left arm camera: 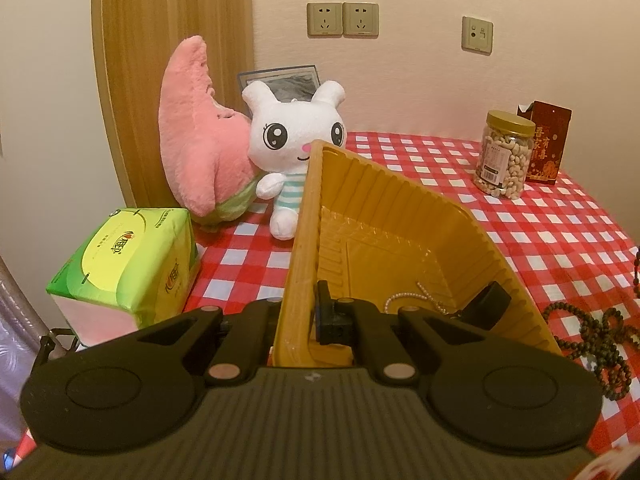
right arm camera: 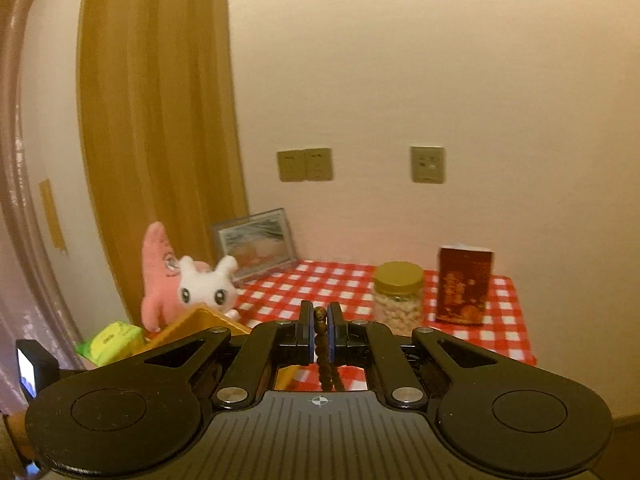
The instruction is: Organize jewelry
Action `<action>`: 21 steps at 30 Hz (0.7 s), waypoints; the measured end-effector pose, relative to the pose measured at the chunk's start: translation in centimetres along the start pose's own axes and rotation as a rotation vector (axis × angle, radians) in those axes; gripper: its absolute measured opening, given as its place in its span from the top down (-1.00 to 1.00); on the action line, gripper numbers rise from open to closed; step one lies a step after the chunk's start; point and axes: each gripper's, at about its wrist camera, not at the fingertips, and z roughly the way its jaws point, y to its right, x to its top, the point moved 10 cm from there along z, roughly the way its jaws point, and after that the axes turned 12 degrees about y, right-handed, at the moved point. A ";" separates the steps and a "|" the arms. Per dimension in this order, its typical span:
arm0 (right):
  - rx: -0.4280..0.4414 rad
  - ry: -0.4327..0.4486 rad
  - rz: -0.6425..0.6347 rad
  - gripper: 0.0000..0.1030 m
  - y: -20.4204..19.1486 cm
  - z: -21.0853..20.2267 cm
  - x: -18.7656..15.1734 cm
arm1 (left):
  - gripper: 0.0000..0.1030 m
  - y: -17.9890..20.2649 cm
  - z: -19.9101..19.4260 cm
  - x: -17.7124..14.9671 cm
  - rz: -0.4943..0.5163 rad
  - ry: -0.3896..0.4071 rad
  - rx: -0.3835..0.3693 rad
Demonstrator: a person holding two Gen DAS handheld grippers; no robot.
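On the red-checked surface (left arm camera: 460, 216), the left gripper (left arm camera: 308, 312) is clamped on the near wall of the tilted yellow tray (left arm camera: 384, 216), tipping it up so its open side faces right. A fine pearl chain (left arm camera: 416, 300) already lies inside. Over in the right wrist view, the right gripper (right arm camera: 320, 332) is pinched tight on a strand of dark wooden beads (right arm camera: 320, 322), lifted high, the strand dangling below the jaws. More of those beads lie coiled on the cloth just right of the tray, so this looks like the carry step: beads up, tray waiting. Next comes a swing over the tray's mouth and a gentle lowering, minding the trailing loop. Readable print is scarce: Chinese characters on the red box (left arm camera: 544, 148), an unclear logo on the green tissue pack (left arm camera: 128, 264).
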 end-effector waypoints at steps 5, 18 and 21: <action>0.089 0.004 0.018 0.88 -2.7 2.7 0.7 | 0.93 0.0 0.1 0.2 0.003 0.002 -0.009; 0.289 -0.079 0.099 0.88 -11.3 10.3 -3.1 | 0.92 -0.2 0.1 0.0 -0.018 0.001 -0.013; 0.297 -0.159 0.109 0.88 -12.3 11.6 -6.3 | 0.92 -0.3 0.1 -0.1 -0.022 -0.001 -0.014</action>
